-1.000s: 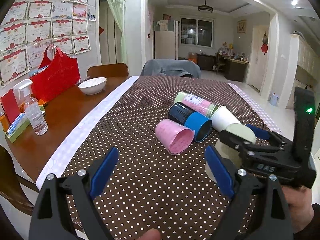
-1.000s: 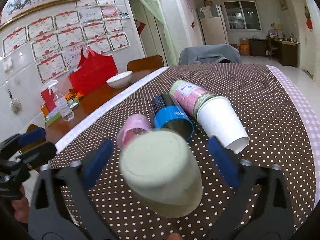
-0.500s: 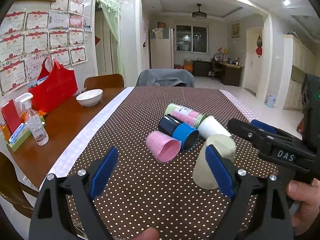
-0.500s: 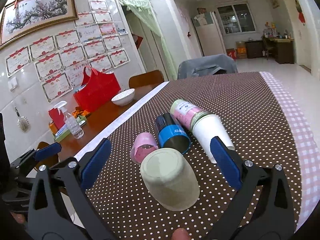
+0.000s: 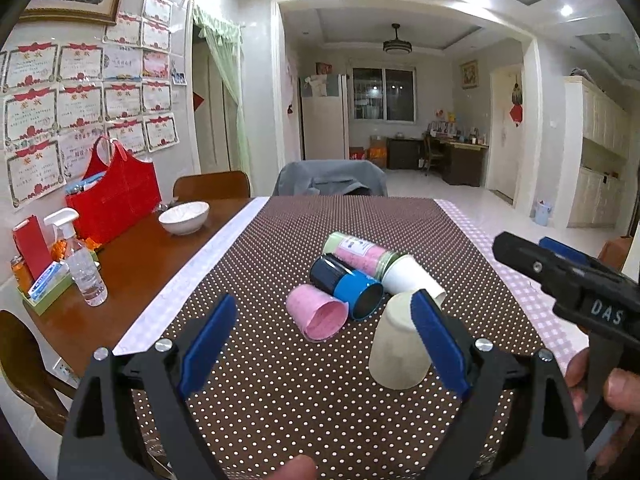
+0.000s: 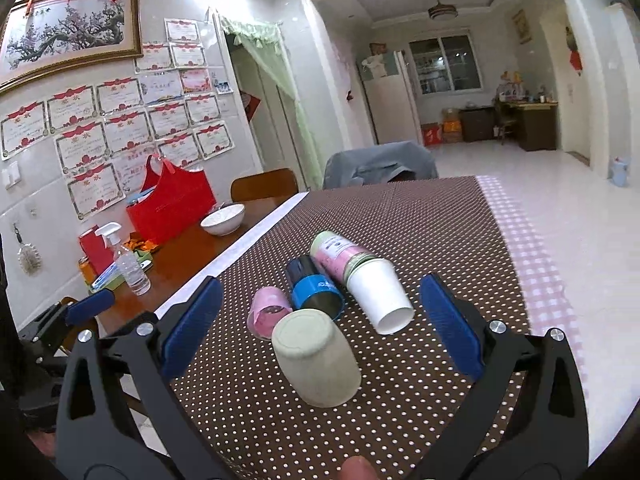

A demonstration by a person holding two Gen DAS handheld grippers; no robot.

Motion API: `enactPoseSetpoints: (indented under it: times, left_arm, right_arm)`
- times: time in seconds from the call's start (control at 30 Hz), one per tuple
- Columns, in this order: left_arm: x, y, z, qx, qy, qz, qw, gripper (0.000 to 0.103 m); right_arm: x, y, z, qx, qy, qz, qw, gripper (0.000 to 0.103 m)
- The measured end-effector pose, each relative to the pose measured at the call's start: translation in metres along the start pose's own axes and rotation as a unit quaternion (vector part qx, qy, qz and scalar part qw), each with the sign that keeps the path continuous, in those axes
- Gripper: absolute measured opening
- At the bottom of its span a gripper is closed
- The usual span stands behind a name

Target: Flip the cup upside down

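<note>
On the far left of the desk (image 5: pixel 132 276), nothing is changing: the spray bottle (image 5: pixel 82 264), the red bag (image 5: pixel 116 194) and the white bowl (image 5: pixel 184 217) are sitting where they were a second ago on the bare wood. Moving right, the left tool (image 5: pixel 316 336) is hovering over the dotted cloth (image 5: pixel 280 400) with its blue pads spread wide and nothing between them, and it is drawing slightly up and back compared with a second ago. Further right, four cups are lying on their sides in a cluster: the pink cup (image 5: pixel 318 316), the blue cup (image 5: pixel 352 290), the pink-and-green cup (image 5: pixel 358 252) and the white cup (image 5: pixel 412 278), none of them disturbed. Just in front of that cluster, the pale green cup (image 6: pixel 316 356) is the thing that has changed: a second ago it was being carried tilted in the right tool, and now it is standing mouth-down on the cloth with its flat base facing up, close to the pink cup and the blue cup but seemingly apart from them. The right tool (image 6: pixel 320 332) is now opened wide, its pads standing well clear on either side of the cup, and it is pulling back and upward. By my reading, this cup's flip is finished and the release is clean, while the four lying cups are waiting untouched.
</note>
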State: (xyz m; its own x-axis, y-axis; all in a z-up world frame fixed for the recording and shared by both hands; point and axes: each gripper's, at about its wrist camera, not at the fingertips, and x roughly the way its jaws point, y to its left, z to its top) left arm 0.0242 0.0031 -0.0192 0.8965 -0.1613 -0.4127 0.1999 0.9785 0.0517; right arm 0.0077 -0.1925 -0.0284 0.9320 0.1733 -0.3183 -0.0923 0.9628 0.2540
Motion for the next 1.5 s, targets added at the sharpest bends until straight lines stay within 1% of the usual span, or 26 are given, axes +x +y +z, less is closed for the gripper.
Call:
enactPoseSetpoints:
  times: [0.2,0.33,0.63,1.03,1.5]
  left_arm:
    - [-0.016,-0.007,0.004,0.007,-0.022,0.008,0.9997,0.088]
    - [-0.023,-0.01,0.005,0.005,-0.033,0.0,0.9994,0.088]
    - [-0.028,-0.017,0.003,0.005,-0.038,-0.003,0.9993,0.088]
    - [-0.033,-0.018,0.005,0.004,-0.046,0.004,0.9989,0.088]
    - [-0.036,-0.018,0.006,0.001,-0.045,0.003,0.999,0.088]
  right_arm:
    - [-0.016,0.002,0.002,-0.006,-0.013,-0.023,1.0,0.097]
    - [-0.024,0.003,0.0,-0.01,-0.016,-0.034,0.999,0.097]
    - [-0.037,0.007,-0.002,-0.02,-0.03,-0.054,0.998,0.097]
    - [-0.04,0.008,-0.004,-0.019,-0.031,-0.056,0.998,0.097]
    - [-0.04,0.009,-0.006,-0.019,-0.027,-0.057,0.998,0.097]
